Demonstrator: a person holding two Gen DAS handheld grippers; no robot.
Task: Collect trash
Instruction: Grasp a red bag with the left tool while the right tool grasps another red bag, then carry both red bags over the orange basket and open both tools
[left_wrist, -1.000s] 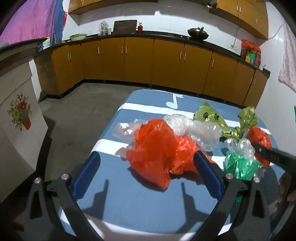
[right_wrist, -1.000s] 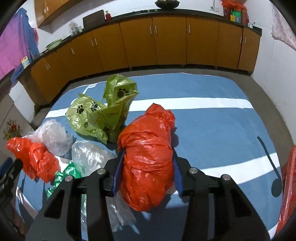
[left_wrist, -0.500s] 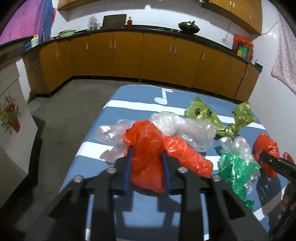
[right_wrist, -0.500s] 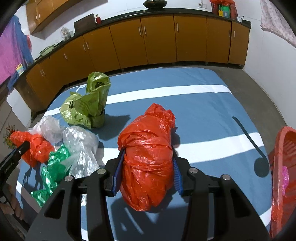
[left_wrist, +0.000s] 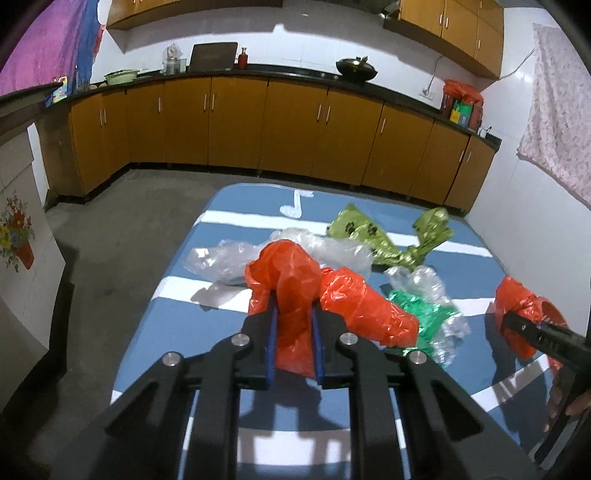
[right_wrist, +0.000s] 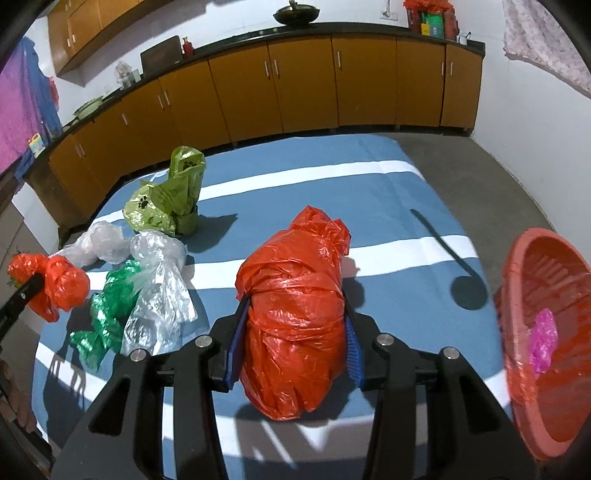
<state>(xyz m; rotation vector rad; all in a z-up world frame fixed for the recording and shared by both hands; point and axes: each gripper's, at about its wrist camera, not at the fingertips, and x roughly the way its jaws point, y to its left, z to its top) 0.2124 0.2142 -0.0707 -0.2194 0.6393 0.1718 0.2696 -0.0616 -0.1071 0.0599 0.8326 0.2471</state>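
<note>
trash bags: right tool (right_wrist: 293, 354) clenches a wrapped red bag (right_wrist: 295, 314), left tool (left_wrist: 293, 334) pinches a loose red bag (left_wrist: 291, 280), both likely bound for the red basket (right_wrist: 517, 280).

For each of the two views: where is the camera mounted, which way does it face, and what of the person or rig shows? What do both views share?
Left wrist: on the left tool, looking along its fingers over the blue table toward the cabinets; shut on an orange bag; right tool at right.
Right wrist: on the right tool, facing the same cabinets, shut on an orange bundle; red basket at right.
Shared: paw-print bag, green bag.
</note>
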